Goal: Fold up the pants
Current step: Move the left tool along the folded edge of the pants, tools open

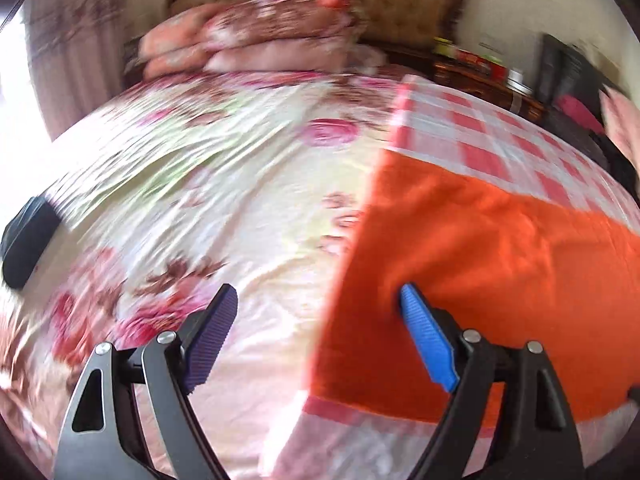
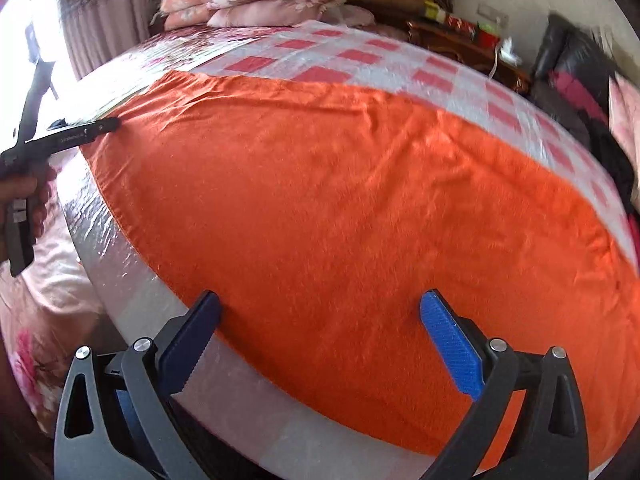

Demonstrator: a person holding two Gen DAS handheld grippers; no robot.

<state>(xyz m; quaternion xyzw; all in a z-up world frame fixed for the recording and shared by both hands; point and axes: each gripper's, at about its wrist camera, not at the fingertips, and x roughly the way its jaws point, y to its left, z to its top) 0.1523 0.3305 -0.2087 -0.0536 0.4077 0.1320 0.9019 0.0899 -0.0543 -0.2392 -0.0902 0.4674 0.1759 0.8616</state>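
Note:
The orange pants lie spread flat on a pink-and-white checked plastic sheet on the bed. My right gripper is open, its jaws wide apart over the pants' near edge. My left gripper is open at the pants' left edge; its right finger lies over the orange cloth and its left finger over the bedsheet. In the right wrist view the left gripper shows from the side at the pants' far left corner.
A floral bedsheet covers the bed. Stacked pink pillows lie by the headboard. A dark object lies at the bed's left edge. A cluttered wooden nightstand and a dark chair stand to the right.

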